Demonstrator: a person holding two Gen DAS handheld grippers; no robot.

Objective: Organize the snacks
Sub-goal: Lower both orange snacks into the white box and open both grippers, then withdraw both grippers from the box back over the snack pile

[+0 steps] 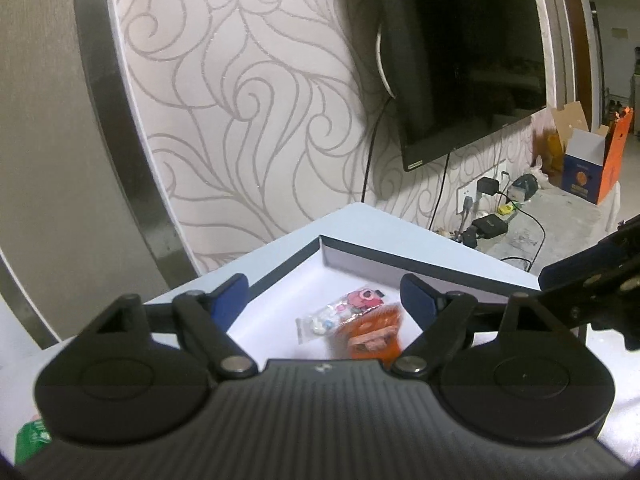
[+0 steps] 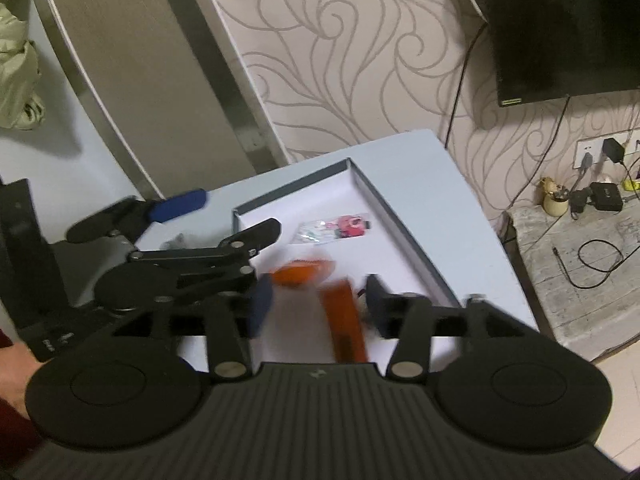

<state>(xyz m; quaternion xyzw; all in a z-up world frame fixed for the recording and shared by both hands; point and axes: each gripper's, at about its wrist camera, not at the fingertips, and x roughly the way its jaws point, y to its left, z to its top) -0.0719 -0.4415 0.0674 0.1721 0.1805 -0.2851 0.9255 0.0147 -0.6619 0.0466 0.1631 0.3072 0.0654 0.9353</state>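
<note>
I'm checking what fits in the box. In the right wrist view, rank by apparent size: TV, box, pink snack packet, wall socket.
1. TV, partly cut off
2. Box
3. Pink snack packet
4. Wall socket, farther away, so its rank against the packet is unsure

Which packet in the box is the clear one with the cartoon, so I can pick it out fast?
Find the shallow white-floored box on the pale blue table below the wall TV. Inside it lies the clear packet, toward the far end. Its pink and red cartoon print sets it apart from the orange packets lying nearer the grippers.
</note>
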